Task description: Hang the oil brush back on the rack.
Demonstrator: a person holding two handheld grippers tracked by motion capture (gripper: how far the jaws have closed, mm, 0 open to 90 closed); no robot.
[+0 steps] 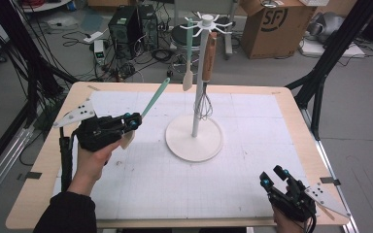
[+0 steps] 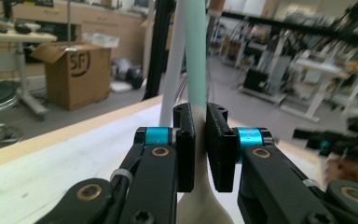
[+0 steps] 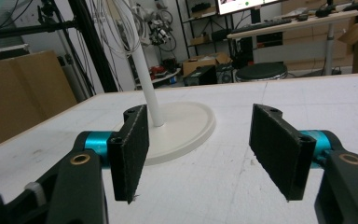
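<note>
Left gripper (image 1: 135, 121) clamped on a spatula (image 1: 151, 99): slim mint-green handle slanting up toward the rack (image 1: 194, 136), cream rubbery blade below the black pads, clear of the worktop (image 1: 272, 160). Right gripper (image 1: 277, 177) low at the near right corner, flat matte pads apart, nothing between. Rack: round white base, thin white post, hooked arms carrying a second mint spatula (image 1: 188, 63) and a wooden-handled wire whisk (image 1: 206, 73).

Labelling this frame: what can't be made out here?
- Spatula blade: left gripper view, jaws shut on it and the bottom edge cuts it; high view, left gripper covers it.
- Rack top: right gripper view, cut by top edge.
- Right gripper: left gripper view, blurred.
- Whisk wires: high view, too small.
</note>
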